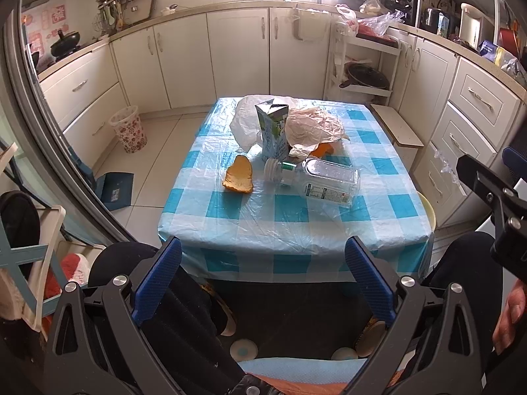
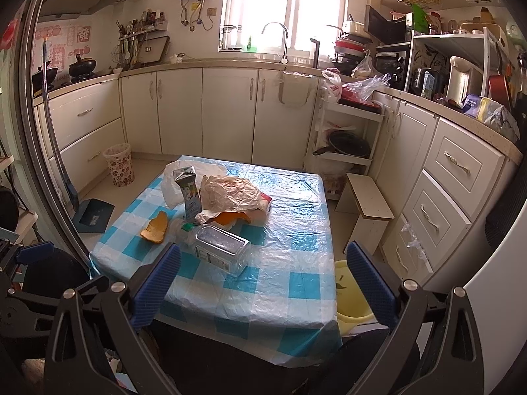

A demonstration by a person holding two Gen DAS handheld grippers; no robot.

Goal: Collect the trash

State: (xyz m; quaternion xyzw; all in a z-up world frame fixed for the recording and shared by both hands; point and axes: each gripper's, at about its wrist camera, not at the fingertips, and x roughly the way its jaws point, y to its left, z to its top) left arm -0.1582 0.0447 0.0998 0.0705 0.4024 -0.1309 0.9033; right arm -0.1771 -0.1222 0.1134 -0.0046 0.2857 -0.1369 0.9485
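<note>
Trash lies on a table with a blue-checked cover (image 1: 296,227) (image 2: 280,263). An orange peel (image 1: 238,175) (image 2: 154,228) is at the left. A clear plastic bottle (image 1: 316,177) (image 2: 214,247) lies on its side. A green carton (image 1: 271,128) (image 2: 188,191) stands upright behind it, next to crumpled paper (image 1: 313,125) (image 2: 230,194) and a white plastic bag (image 1: 245,121) (image 2: 171,181). More orange peel (image 1: 324,149) (image 2: 227,219) shows under the paper. My left gripper (image 1: 263,273) is open and empty before the table's near edge. My right gripper (image 2: 263,273) is open and empty over the near edge.
A patterned waste bin (image 1: 128,128) (image 2: 119,164) stands on the floor left of the table, with a blue dustpan (image 1: 115,191) (image 2: 94,215) nearer. A wooden stool (image 1: 395,125) (image 2: 369,210) and a yellow stool (image 2: 350,293) are at the right. Cabinets surround the room.
</note>
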